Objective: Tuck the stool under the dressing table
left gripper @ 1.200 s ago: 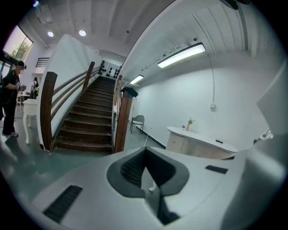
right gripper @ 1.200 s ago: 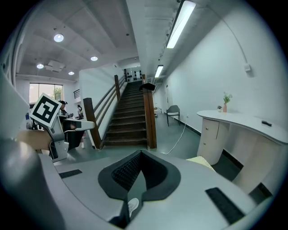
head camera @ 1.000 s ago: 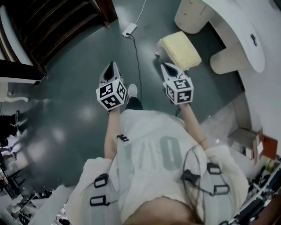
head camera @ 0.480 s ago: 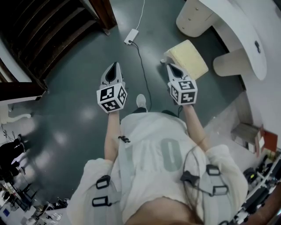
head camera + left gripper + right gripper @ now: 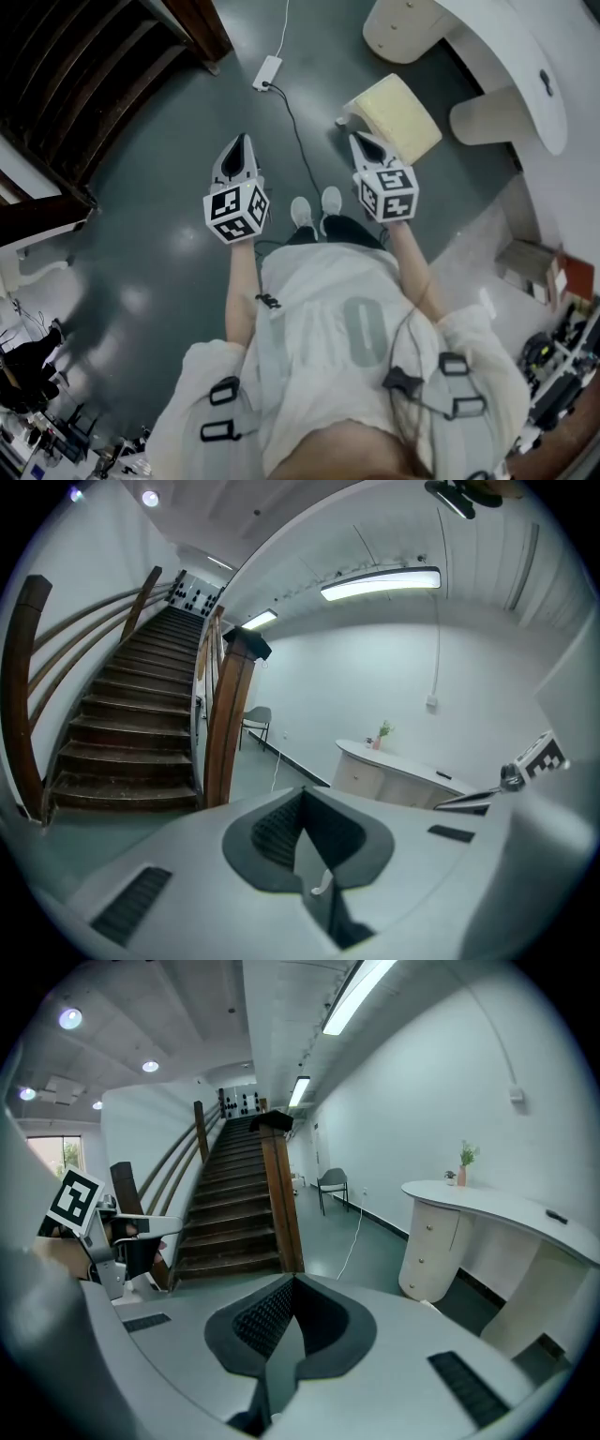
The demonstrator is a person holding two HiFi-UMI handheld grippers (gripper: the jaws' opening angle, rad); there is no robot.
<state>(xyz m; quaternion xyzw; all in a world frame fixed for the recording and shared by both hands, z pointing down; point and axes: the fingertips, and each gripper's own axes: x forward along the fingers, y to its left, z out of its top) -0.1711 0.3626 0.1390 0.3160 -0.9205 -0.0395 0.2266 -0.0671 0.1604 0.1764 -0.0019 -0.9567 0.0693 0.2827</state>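
The stool (image 5: 394,116), with a pale yellow cushion, stands on the grey floor in front of the curved white dressing table (image 5: 506,66), outside its knee gap. My right gripper (image 5: 362,143) hovers just left of the stool's near corner, shut and empty. Further left over bare floor is my left gripper (image 5: 240,146), also shut with nothing in it. In the right gripper view the dressing table (image 5: 487,1232) stands ahead to the right; the stool is hidden there. The left gripper view shows the dressing table (image 5: 394,775) in the distance.
A dark wooden staircase (image 5: 84,66) fills the upper left. A white power strip (image 5: 265,72) with its cable (image 5: 292,131) lies on the floor between the grippers and the stairs. A chair (image 5: 331,1185) stands by the far wall. Cardboard boxes (image 5: 534,277) sit at the right.
The person has stepped forward, and both feet now show below the grippers. Both grippers stay shut and level; the right one now sits closer to the stool's corner.
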